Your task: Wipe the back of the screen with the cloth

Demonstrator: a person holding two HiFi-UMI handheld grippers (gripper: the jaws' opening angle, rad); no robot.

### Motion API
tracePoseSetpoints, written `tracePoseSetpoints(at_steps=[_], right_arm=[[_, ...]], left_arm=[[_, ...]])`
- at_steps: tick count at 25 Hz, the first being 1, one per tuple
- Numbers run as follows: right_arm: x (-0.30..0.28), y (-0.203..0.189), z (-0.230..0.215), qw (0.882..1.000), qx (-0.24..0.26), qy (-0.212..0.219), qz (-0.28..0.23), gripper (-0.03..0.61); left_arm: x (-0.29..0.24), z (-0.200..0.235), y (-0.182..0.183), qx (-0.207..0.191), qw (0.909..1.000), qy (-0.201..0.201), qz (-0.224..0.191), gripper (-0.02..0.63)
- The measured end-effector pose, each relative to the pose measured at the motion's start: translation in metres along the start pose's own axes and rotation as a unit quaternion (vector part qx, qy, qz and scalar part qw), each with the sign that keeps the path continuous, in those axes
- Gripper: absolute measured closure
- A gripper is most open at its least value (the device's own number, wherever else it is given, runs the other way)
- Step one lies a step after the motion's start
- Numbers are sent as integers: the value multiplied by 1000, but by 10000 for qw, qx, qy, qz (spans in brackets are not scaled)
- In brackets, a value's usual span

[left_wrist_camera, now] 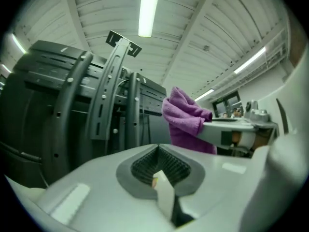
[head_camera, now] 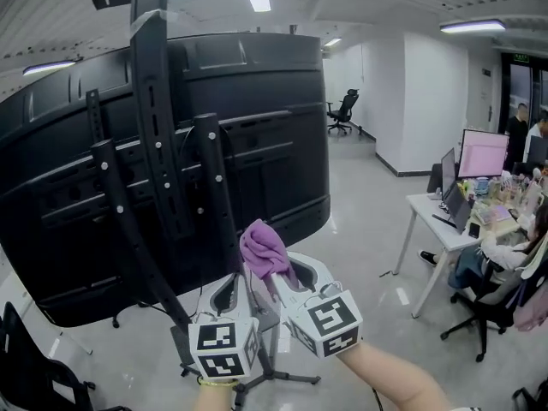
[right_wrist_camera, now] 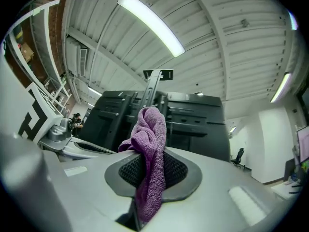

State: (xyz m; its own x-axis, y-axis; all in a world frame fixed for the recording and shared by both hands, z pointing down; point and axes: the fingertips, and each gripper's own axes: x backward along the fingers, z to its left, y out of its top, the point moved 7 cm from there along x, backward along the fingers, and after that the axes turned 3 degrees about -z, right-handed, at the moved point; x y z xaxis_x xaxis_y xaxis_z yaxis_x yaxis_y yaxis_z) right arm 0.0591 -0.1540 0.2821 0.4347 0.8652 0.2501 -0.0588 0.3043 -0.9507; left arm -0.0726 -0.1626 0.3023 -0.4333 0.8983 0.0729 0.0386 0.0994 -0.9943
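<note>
The screen's black back (head_camera: 265, 135) fills the left and middle of the head view, with a black mounting bracket (head_camera: 158, 118) and slanted arms bolted on it. My right gripper (head_camera: 278, 274) is shut on a bunched purple cloth (head_camera: 264, 248), held up by the screen's lower edge; whether the cloth touches the panel I cannot tell. In the right gripper view the cloth (right_wrist_camera: 150, 144) hangs from the closed jaws with the screen (right_wrist_camera: 193, 120) beyond. My left gripper (head_camera: 229, 291) sits close beside the right one, shut with nothing in it. Its view shows the bracket (left_wrist_camera: 108, 95) ahead and the cloth (left_wrist_camera: 186, 115) to the right.
The screen stands on a floor stand with splayed legs (head_camera: 274, 371). A white desk (head_camera: 441, 234) with monitors and seated people is at the right. An office chair (head_camera: 342, 110) stands far down the room, and a dark chair (head_camera: 26, 366) is at the bottom left.
</note>
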Motion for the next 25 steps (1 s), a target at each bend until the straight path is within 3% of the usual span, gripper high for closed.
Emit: tracePoseSetpoints(at_steps=[7, 14, 19, 25], right_arm=[[19, 13, -120, 9973, -65, -683, -245, 520], [-19, 14, -211, 9958, 120, -823, -372, 520], [-69, -17, -252, 9983, 164, -541, -173, 520], [-133, -66, -246, 9993, -180, 315, -91, 520]], left_arm=[[-92, -71, 36, 4, 9987, -494, -84, 606], [-189, -102, 52, 16, 9983, -504, -282, 606], [-246, -100, 48, -34, 9992, -186, -340, 606], [-267, -62, 24, -63, 9978, 593, -281, 606]])
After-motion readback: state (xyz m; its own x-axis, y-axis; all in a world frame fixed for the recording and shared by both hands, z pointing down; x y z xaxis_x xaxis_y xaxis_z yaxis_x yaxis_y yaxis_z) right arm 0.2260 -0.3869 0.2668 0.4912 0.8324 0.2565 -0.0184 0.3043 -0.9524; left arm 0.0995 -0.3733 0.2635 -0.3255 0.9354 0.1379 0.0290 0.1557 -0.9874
